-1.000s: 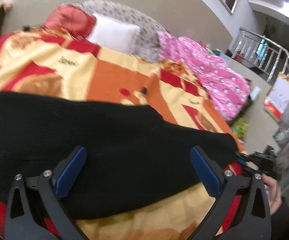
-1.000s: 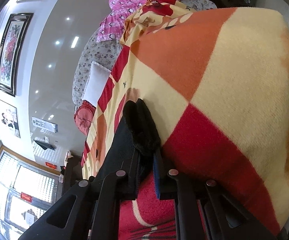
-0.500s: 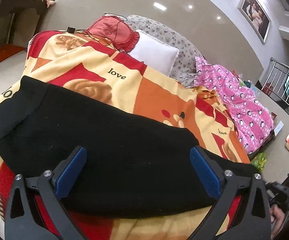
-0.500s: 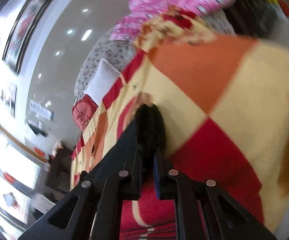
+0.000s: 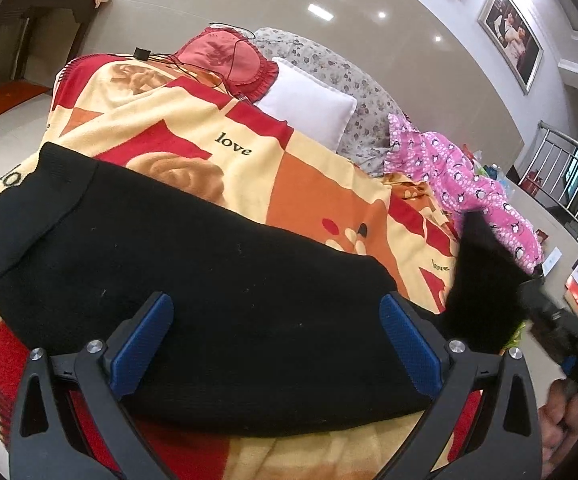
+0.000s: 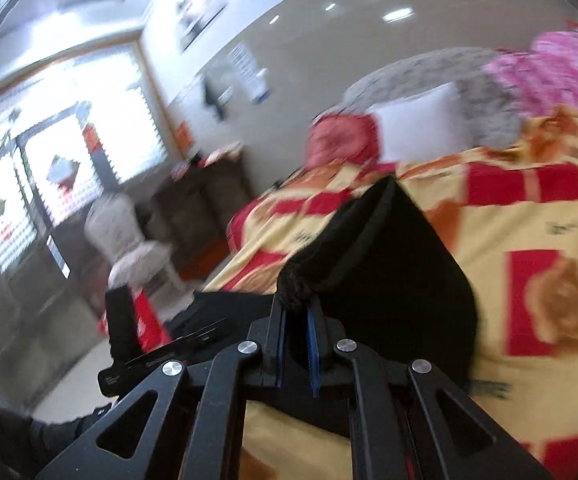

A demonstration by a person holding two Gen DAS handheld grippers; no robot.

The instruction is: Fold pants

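Black pants (image 5: 217, 300) lie stretched across a bed covered by a red, orange and cream blanket (image 5: 193, 148). My left gripper (image 5: 275, 344) hovers low over their middle, open, with nothing between its blue pads (image 5: 145, 344). At the right end the pants' cuff (image 5: 485, 284) stands lifted off the bed. In the right wrist view my right gripper (image 6: 299, 336) is shut on that black cuff (image 6: 373, 264), which rises in a fold above the jaws. The view there is blurred by motion. A hand (image 5: 561, 432) shows at the lower right.
A white pillow (image 5: 309, 104), a red cushion (image 5: 225, 60) and a pink patterned cloth (image 5: 465, 184) lie at the bed's far side. A dark table (image 5: 29, 28) stands beyond the bed's left end. A metal railing (image 5: 569, 172) is at far right.
My right gripper has lifted the pants' end off the bed and rolled strongly, its view swinging toward the windows. The left gripper has barely shifted and stays open over the pants.
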